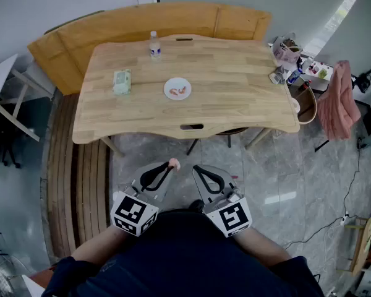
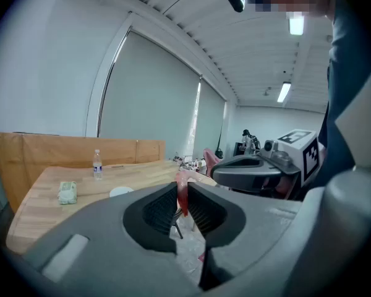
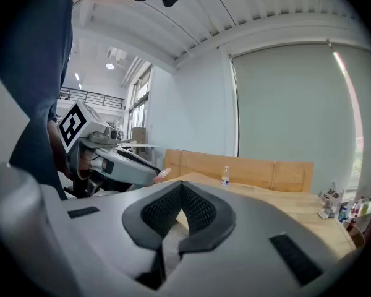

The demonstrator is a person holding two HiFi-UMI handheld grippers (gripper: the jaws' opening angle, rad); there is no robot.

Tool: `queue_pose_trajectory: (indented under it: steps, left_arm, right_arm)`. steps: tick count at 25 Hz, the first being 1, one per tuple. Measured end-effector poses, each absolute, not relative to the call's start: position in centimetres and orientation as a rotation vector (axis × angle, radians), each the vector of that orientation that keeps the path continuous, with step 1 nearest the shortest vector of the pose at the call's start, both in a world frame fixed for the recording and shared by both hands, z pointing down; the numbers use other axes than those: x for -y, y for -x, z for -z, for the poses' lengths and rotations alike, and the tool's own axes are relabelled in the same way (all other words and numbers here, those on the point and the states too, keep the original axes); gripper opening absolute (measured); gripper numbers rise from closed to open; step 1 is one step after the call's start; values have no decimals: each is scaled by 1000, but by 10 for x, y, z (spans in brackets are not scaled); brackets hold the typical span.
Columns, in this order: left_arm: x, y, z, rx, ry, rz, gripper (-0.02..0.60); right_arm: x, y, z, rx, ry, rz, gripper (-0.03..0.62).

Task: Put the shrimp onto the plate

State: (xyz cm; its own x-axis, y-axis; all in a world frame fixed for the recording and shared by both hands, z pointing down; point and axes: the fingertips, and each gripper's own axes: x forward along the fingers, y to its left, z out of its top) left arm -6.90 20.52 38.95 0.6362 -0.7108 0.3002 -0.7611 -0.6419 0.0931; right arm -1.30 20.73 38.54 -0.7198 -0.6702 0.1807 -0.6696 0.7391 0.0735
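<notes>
A small white plate (image 1: 177,89) sits near the middle of the wooden table (image 1: 235,79) with pink shrimp (image 1: 179,91) lying on it; the plate (image 2: 120,191) also shows in the left gripper view. My left gripper (image 1: 171,166) is held low, in front of the table's near edge, shut on a pink shrimp (image 2: 182,193) that sticks out past the tips (image 1: 174,163). My right gripper (image 1: 196,169) hangs beside it, shut with nothing between its jaws. In the right gripper view the left gripper's shrimp (image 3: 161,174) shows at the left.
On the table stand a clear water bottle (image 1: 154,44) at the far edge and a green tissue pack (image 1: 122,81) at the left. A wooden bench (image 1: 86,172) runs along the left, with a chair under the table. Clutter (image 1: 294,64) and a pink cloth (image 1: 338,98) are at the right.
</notes>
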Motion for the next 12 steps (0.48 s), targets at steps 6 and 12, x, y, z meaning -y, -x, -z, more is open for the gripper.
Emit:
queue_pose_trajectory:
  steps: [6,12]
  left_arm:
    - [-202,62,-394,1214,-2635,-358,55]
    - [-199,55,-397,1233,-2618,-370,55]
  right_arm:
    - [-206,5,-390,2746,-1052,-11,8]
    - [-201,-3,-391,2767,-1039,-17,8]
